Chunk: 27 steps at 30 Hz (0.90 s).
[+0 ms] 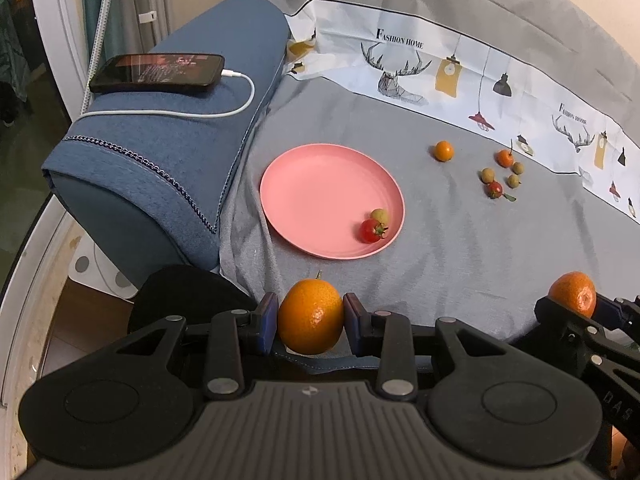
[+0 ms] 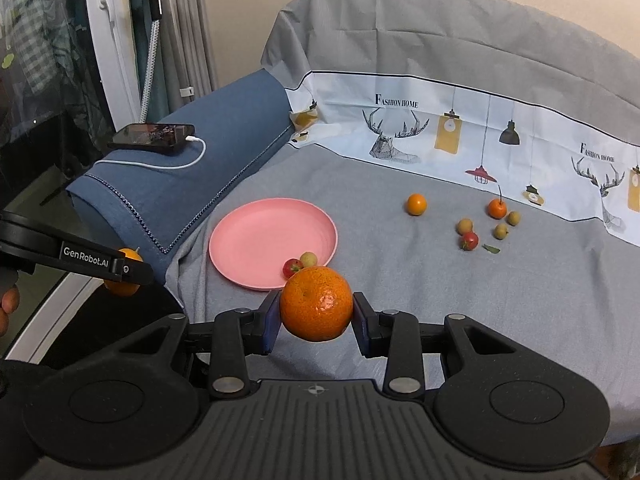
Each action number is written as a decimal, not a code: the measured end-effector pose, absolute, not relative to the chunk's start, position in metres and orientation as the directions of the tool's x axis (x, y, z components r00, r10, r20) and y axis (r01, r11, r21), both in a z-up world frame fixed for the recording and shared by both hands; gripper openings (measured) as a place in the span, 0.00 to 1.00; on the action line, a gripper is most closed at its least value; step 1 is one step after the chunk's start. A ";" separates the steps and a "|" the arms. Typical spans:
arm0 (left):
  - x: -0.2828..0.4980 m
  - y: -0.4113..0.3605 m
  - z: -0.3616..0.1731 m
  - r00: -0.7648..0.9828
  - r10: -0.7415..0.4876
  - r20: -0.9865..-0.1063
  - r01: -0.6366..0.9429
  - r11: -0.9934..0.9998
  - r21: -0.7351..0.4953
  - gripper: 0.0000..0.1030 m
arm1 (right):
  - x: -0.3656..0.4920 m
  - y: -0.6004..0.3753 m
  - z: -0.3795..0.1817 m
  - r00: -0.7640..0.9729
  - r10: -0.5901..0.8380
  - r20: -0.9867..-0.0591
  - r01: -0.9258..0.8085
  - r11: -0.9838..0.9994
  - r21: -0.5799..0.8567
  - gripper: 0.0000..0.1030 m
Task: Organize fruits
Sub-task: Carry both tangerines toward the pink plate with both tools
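My left gripper (image 1: 311, 316) is shut on an oval orange kumquat (image 1: 310, 317), held near the front edge of the grey cloth. My right gripper (image 2: 316, 310) is shut on a round mandarin (image 2: 316, 304), just in front of the pink plate (image 2: 260, 236). The plate (image 1: 320, 192) holds a red cherry tomato (image 1: 372, 231) and a small tan longan (image 1: 379, 215) at its near right rim. Farther right on the cloth lie a small orange (image 1: 443, 150), another orange fruit with a stem (image 1: 505, 157), several longans (image 1: 487, 175) and a tomato (image 1: 495, 189).
A blue sofa armrest (image 1: 168, 160) stands left of the plate with a phone (image 1: 158, 73) and white charging cable on it. A printed white cloth band (image 1: 460, 76) runs along the back. The cloth's front edge drops off near the grippers.
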State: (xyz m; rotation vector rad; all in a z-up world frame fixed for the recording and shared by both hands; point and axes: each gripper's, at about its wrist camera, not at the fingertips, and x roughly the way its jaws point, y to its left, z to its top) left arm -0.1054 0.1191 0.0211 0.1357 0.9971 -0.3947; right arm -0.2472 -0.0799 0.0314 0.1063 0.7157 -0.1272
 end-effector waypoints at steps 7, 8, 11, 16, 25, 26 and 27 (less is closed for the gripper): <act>-0.090 0.114 0.015 0.464 -0.254 -0.849 0.378 0.923 -0.070 0.38 | -0.227 -0.084 0.029 0.742 -0.084 -0.665 0.145 0.989 0.037 0.37; -0.087 0.113 0.014 0.462 -0.254 -0.850 0.376 0.924 -0.071 0.38 | -0.224 -0.084 0.028 0.741 -0.084 -0.666 0.145 0.989 0.037 0.37; -0.079 0.111 0.012 0.457 -0.251 -0.854 0.372 0.926 -0.073 0.38 | -0.214 -0.086 0.025 0.737 -0.075 -0.672 0.138 0.990 0.040 0.37; -0.062 0.104 0.007 0.442 -0.241 -0.864 0.367 0.927 -0.071 0.38 | -0.192 -0.089 0.019 0.729 -0.059 -0.682 0.129 0.990 0.051 0.37; -0.023 0.091 -0.006 0.419 -0.213 -0.883 0.343 0.937 -0.063 0.38 | -0.148 -0.095 0.001 0.712 -0.013 -0.702 0.105 0.991 0.088 0.37; -0.018 0.089 -0.008 0.417 -0.209 -0.884 0.342 0.938 -0.060 0.38 | -0.144 -0.096 -0.002 0.710 -0.007 -0.704 0.101 0.991 0.092 0.37; -0.013 0.086 -0.009 0.416 -0.205 -0.886 0.341 0.938 -0.057 0.38 | -0.139 -0.097 -0.004 0.708 -0.002 -0.706 0.097 0.991 0.095 0.37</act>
